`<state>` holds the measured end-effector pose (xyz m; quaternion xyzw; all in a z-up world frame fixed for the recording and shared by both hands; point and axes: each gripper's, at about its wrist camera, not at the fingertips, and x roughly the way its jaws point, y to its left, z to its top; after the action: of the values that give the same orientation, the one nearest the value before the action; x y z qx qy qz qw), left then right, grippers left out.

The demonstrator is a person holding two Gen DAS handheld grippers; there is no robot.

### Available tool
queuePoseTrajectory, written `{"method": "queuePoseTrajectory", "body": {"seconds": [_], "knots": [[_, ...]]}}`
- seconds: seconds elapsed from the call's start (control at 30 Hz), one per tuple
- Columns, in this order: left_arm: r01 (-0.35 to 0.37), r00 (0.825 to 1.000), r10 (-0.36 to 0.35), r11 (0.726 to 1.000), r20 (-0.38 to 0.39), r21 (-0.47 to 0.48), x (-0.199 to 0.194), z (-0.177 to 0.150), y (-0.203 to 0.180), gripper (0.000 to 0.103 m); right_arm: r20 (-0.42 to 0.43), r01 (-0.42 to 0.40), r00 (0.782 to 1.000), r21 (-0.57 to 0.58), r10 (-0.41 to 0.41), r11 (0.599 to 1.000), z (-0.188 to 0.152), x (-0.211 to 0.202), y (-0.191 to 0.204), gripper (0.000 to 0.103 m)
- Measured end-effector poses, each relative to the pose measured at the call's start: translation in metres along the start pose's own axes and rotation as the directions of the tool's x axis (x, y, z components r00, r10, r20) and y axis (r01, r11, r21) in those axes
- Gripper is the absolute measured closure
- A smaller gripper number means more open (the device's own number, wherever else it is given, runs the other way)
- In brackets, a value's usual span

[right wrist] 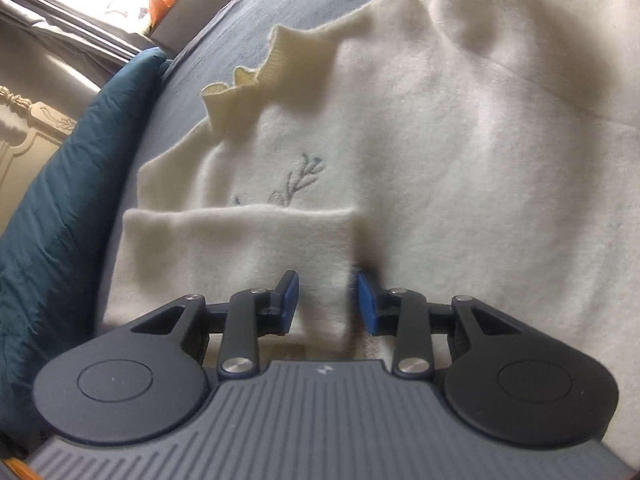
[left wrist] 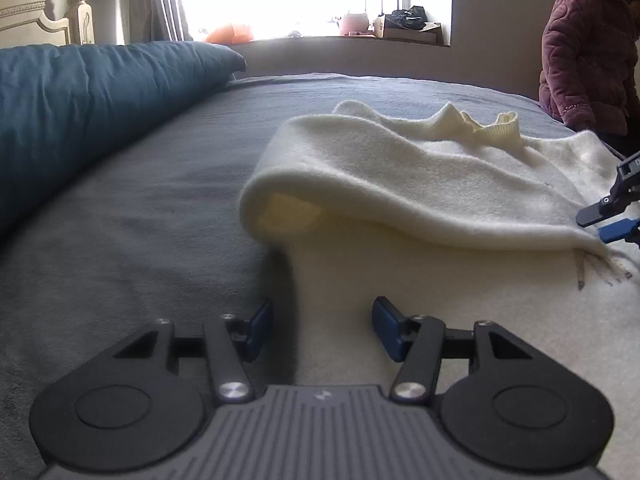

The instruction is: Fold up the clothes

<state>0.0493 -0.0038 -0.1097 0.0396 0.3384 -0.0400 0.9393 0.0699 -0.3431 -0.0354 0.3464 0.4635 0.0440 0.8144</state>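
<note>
Closest in, the left tool (left wrist: 322,330) hangs low over the near hem of the cream sweater (left wrist: 400,168), its blue pads spread apart with the sweater's side edge running between them, nothing pinched. The sweater lies front-up on the grey bed (left wrist: 120,240), toward the bed's right side, ribbed collar (right wrist: 256,76) pointing to the far edge by the window. One sleeve (right wrist: 240,240) is already laid across the chest, just below the small grey embroidered sprig (right wrist: 300,180).

The right tool (right wrist: 328,304) sits over that folded sleeve, jaws standing partly apart, a ridge of cloth rising between them; the pads do not look pressed on it, so I read it as not gripping.

From where I stand, the step looks like taking up the hem to fold the body upward. To do it well, each tool should bite both layers near a hem corner, lift level and together, and carry the hem to the collar without dragging the sleeve loose.

A teal duvet (left wrist: 80,100) is bunched along the bed's left edge, and a person in a quilted jacket (left wrist: 588,60) stands at the far right corner
</note>
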Motion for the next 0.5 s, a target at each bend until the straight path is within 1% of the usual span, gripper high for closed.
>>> {"method": "queuePoseTrajectory", "body": {"seconds": [0.1,0.17,0.23,0.27,0.3,0.37,0.43,0.5], "knots": [[0.000,1.000,0.000,1.000,-0.006,-0.010,0.004,0.000,-0.002,0.046,-0.014,-0.001,1.000,-0.030,0.001,1.000,-0.005,0.001,0.007,0.075],[0.007,1.000,-0.007,1.000,-0.016,-0.029,0.006,0.000,-0.001,0.045,-0.025,-0.005,1.000,-0.060,0.003,0.998,-0.009,0.003,0.014,0.075],[0.009,1.000,-0.010,0.999,-0.025,-0.045,0.009,0.001,-0.001,0.043,-0.017,0.005,1.000,-0.071,-0.006,0.997,-0.010,0.004,0.014,0.077],[0.008,1.000,-0.009,0.999,-0.025,-0.047,0.009,0.000,-0.001,0.043,-0.012,0.010,1.000,-0.077,-0.011,0.997,-0.011,0.005,0.014,0.086],[0.006,1.000,-0.007,0.999,-0.026,-0.050,0.009,0.000,-0.002,0.043,0.000,0.020,1.000,-0.095,-0.020,0.995,-0.012,0.004,0.015,0.098],[0.005,1.000,-0.006,0.999,-0.026,-0.053,0.009,0.000,-0.002,0.043,0.034,0.031,0.999,-0.148,-0.027,0.989,-0.015,0.000,0.021,0.099],[0.004,1.000,-0.006,0.998,-0.027,-0.059,0.008,-0.001,-0.002,0.042,0.088,0.008,0.996,-0.192,0.010,0.981,-0.015,-0.015,0.031,0.100],[0.005,1.000,-0.007,0.998,-0.028,-0.067,0.008,-0.001,-0.001,0.042,0.148,-0.024,0.987,-0.226,0.059,0.974,-0.013,-0.035,0.042,0.100]]}}
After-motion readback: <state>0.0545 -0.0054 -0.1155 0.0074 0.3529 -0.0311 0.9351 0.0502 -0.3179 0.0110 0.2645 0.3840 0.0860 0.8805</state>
